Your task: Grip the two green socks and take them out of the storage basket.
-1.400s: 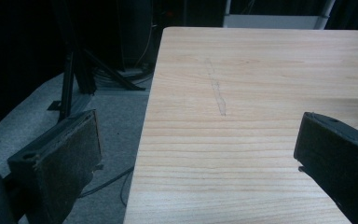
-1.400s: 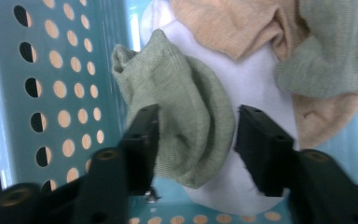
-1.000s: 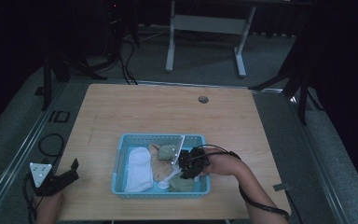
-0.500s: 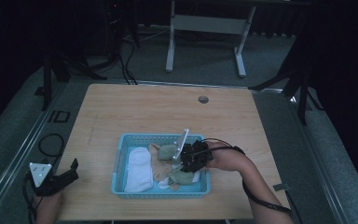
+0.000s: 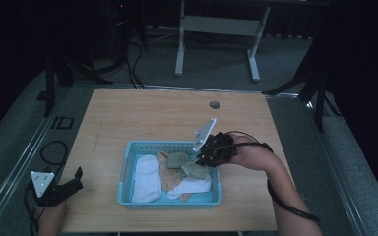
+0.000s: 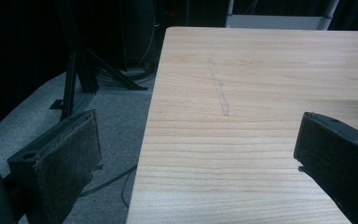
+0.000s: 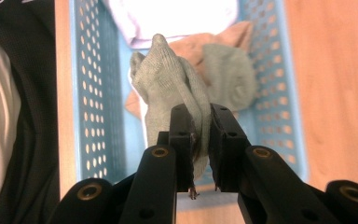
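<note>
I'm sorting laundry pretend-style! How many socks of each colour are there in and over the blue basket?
White socks: 2, the other one
Tan socks: 1
Green socks: 2, one in the basket, one pinched in the right claw
Total: 5 socks

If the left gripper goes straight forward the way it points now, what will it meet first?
Probably nothing soon: the left gripper, jaws open, points along the bare wooden table near its edge. The way looks free, though depth is unclear.
</note>
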Demonstrator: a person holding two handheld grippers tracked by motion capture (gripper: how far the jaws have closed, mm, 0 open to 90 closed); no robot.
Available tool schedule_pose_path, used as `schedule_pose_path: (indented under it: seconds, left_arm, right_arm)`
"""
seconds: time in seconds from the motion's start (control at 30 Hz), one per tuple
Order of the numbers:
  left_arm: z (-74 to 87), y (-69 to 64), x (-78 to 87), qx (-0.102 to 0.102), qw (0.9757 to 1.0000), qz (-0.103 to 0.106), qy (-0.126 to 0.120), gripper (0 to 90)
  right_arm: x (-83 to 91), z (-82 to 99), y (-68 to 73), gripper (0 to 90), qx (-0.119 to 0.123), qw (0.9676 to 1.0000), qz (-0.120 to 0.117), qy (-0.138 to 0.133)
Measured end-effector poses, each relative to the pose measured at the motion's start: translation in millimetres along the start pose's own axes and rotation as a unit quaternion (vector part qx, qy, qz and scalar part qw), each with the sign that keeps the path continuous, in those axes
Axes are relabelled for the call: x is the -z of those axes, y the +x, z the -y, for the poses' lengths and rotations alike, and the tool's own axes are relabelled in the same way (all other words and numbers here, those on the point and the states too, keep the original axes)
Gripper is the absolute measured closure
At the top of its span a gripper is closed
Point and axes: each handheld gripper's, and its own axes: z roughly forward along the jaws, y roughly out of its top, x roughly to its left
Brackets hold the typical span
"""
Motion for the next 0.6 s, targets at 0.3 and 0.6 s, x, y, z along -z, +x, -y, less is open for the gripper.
schedule_pose_path:
  seconds: [0.3,0.6]
  left_arm:
    - [-0.1,0.0,-0.3,0.001,1.0,-0.001,0.001,0.4]
    - [-0.1,0.0,-0.2,0.0,1.0,-0.003,0.002,0.4]
  right_arm:
    - [36.0,26.2,-9.3,80.0,-0.034,0.9983,0.045,-0.01]
    - [45.9,77.3,-18.5,79.4,-0.092,0.994,0.059,-0.004]
